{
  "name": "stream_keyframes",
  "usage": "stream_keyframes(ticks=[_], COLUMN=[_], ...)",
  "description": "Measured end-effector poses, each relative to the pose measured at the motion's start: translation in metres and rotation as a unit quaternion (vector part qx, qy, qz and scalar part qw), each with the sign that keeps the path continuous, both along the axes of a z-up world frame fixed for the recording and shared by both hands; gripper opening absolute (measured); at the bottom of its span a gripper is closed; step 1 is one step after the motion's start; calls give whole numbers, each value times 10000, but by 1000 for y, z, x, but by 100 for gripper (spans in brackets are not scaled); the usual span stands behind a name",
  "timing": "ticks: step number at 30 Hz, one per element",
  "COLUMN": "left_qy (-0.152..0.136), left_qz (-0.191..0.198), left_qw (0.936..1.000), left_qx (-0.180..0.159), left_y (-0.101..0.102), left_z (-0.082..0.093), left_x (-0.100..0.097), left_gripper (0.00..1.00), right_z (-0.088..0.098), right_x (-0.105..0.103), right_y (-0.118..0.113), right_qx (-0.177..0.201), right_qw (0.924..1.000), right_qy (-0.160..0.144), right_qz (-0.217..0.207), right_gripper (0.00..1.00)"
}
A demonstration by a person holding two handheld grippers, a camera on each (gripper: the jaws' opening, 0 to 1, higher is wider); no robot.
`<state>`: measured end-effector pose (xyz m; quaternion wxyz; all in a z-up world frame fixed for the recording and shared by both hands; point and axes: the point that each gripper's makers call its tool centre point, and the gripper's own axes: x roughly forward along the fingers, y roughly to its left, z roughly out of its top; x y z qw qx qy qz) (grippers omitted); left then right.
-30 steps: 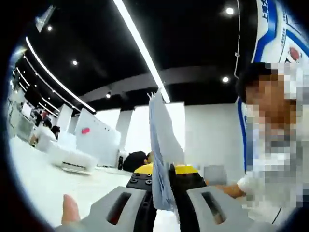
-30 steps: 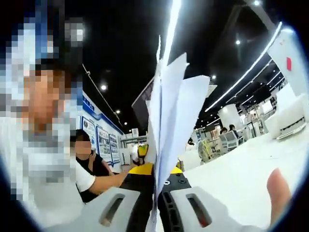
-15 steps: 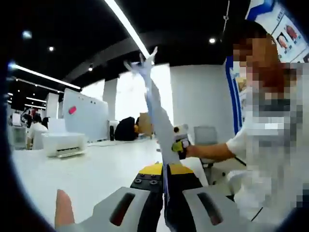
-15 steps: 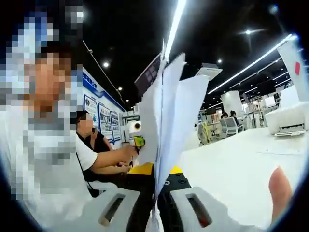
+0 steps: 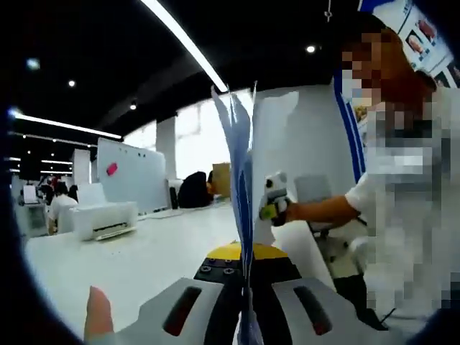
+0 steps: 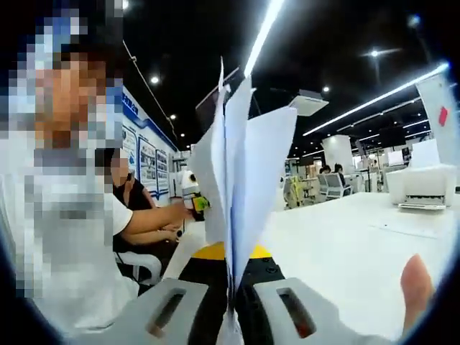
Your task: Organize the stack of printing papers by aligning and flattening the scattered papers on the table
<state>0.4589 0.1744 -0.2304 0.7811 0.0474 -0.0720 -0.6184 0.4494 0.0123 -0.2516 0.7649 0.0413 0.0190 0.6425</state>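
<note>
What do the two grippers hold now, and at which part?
Both hold the printing papers on edge: the left gripper and the right gripper each clamp an edge.

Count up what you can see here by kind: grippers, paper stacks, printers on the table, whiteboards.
Grippers: 2, the left gripper and the right gripper, each shut on the paper stack
Paper stacks: 1, standing on edge, sheets fanned apart
Printers: 1, the white printer on the table
Whiteboards: 1, the whiteboard
Total: 5

Tongs (image 5: 245, 316) pinch upright papers (image 5: 241, 180) — white table (image 5: 129, 262) beyond.
</note>
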Motion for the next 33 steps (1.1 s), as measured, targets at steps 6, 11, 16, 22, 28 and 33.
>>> stream_keyframes(ticks=[6,11,16,22,28,33], left_qy=[150,304,268,-40,267,226], left_qz=[-1,-9,31,203,356,344], left_qw=[9994,9995,9996,9997,9990,9991], left_qx=[305,133,-4,-93,74,-85], left_y=[-4,-5,-2,-2,2,-5], left_z=[-22,-12,-1,20,-3,10], left_x=[6,7,6,15,17,20], left_gripper=[11,41,23,6,22,6], right_z=[-6,7,5,24,8,23], right_x=[8,7,4,14,16,18], right_y=[-3,-2,-1,-1,-7,-2], right_qx=[105,466,351,526,400,464], right_qw=[9995,9974,9974,9964,9967,9956], right_qy=[-193,-446,-580,-565,-515,-622], right_qz=[-225,-308,-256,-363,-489,-523], right_gripper=[0,29,7,0,13,0])
